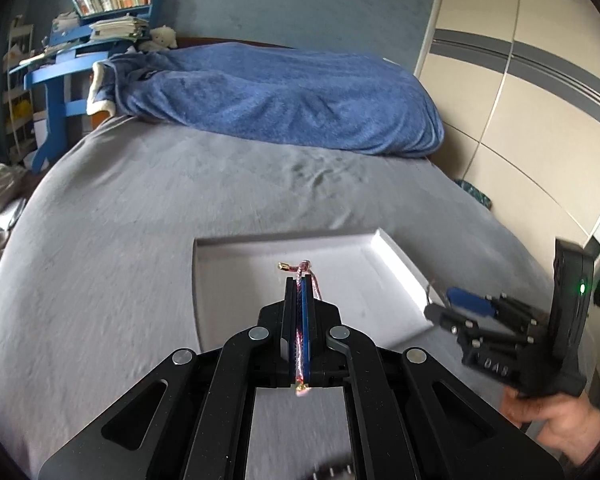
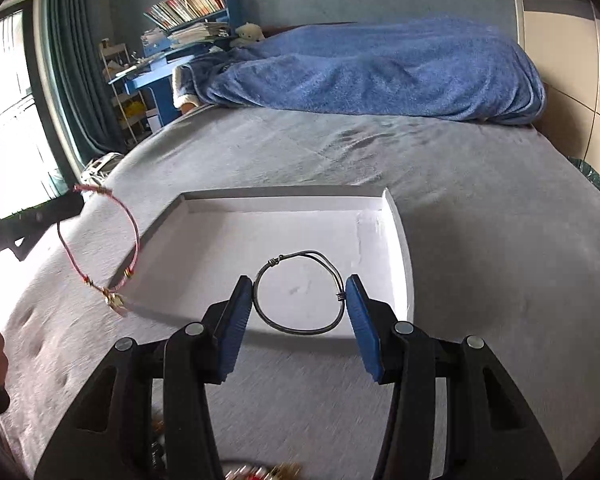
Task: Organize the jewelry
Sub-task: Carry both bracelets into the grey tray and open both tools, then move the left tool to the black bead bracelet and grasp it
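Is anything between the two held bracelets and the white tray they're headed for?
Nothing visible. The left gripper is shut on the pink bracelet, the right gripper holds the dark bracelet across its pads, both at the near edge of the tray, whose floor looks bare.

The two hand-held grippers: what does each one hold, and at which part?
The left hand-held gripper pinches the pink cord bracelet on its cord. The right hand-held gripper holds the dark wire bangle by opposite sides.

A pink cord bracelet (image 2: 100, 246) with gold charms hangs in the air left of the shallow white tray (image 2: 404, 248); a dark wire bangle (image 2: 300, 322) is held above the tray's near edge.
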